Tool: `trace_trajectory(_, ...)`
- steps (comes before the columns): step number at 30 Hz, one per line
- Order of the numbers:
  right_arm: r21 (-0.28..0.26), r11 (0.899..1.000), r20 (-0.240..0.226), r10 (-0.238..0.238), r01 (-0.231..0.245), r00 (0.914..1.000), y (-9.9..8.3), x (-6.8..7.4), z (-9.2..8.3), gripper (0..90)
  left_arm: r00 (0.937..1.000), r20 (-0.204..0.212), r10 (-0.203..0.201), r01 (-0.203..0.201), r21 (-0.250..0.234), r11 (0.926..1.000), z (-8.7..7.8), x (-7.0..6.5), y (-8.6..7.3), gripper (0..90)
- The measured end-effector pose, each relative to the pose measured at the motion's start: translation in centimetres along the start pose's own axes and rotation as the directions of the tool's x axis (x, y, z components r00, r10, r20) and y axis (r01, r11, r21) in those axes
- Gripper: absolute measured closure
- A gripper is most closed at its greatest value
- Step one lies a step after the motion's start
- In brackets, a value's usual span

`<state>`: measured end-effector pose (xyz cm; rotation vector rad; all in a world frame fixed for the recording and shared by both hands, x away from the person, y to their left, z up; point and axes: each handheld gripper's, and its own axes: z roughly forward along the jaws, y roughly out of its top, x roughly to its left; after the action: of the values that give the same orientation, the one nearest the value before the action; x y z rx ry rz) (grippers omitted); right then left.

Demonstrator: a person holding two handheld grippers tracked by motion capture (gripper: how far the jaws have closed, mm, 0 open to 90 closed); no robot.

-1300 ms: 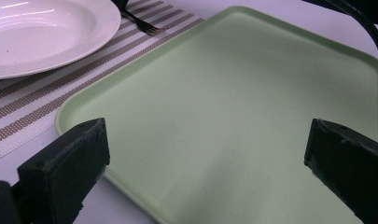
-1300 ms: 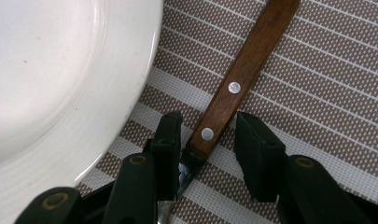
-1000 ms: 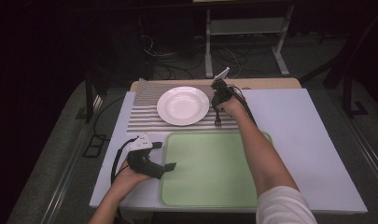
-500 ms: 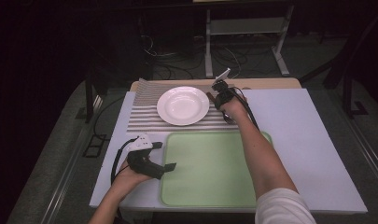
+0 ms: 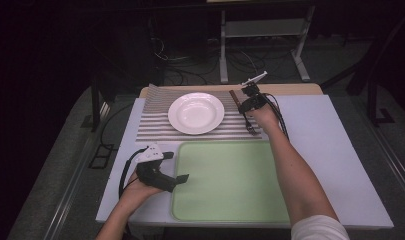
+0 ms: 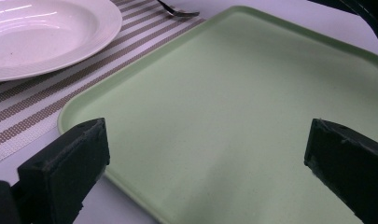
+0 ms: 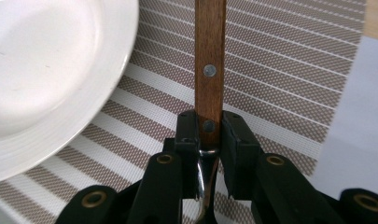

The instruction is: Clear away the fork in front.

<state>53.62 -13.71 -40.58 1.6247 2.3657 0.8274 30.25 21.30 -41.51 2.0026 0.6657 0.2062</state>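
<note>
Since a second ago my right gripper (image 5: pixel 248 102) has barely shifted beside the white plate (image 5: pixel 196 113); it holds the fork (image 5: pixel 249 125) just right of the plate, tines toward me. From the high view the plate is round and glossy, sitting on a striped woven placemat (image 5: pixel 155 127); nearer me than the plate lies a pale green tray (image 5: pixel 230 180) with rounded corners, on a white table (image 5: pixel 335 145). My left gripper (image 5: pixel 182 177) rests at the tray's left edge. Beyond the table the room is dark, with cables on the floor.

In the left gripper view my jaws stand wide apart, empty, over the tray's smooth matte surface (image 6: pixel 233 116); the plate's rim (image 6: pixel 46 37) and fork tines (image 6: pixel 179 13) show farther off.

In the right gripper view my jaws are clamped on the fork's riveted wooden handle (image 7: pixel 210 60), right of the plate (image 7: pixel 51 74).
</note>
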Motion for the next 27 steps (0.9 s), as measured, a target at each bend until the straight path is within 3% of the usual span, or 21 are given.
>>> trace_trajectory(8, -0.062, 0.998, -0.009, -0.011, 0.010, 0.9999, -0.7, -0.6, -2.6, 76.9, 1.0000, -0.001, 0.002, -0.002, -0.008, 1.0000, -0.1, 0.0, 0.0, 0.0)
trace_trajectory(14, -0.140, 0.990, -0.045, -0.034, 0.027, 0.9984, -1.3, -0.6, -5.5, 76.9, 1.0000, 0.003, -0.005, 0.005, -0.016, 0.9999, -0.1, 0.0, -0.1, 0.0)
trace_trajectory(15, -0.161, 0.987, -0.071, -0.039, 0.027, 0.9967, -1.7, -0.6, -6.3, 76.8, 1.0000, 0.000, -0.005, 0.005, -0.017, 0.9998, -0.2, 0.1, -0.1, 0.0)
trace_trajectory(24, -0.226, 0.972, -0.109, -0.089, 0.063, 0.9901, -4.2, -0.4, -9.1, 76.9, 1.0000, -0.002, -0.010, 0.009, -0.024, 0.9997, -0.2, 0.1, -0.1, 0.0)
trace_trajectory(27, -0.258, 0.963, -0.141, -0.112, 0.073, 0.9836, -5.5, -0.4, -10.2, 76.8, 0.9999, -0.008, -0.006, 0.006, -0.020, 0.9998, -0.2, 0.1, -0.1, 0.0)
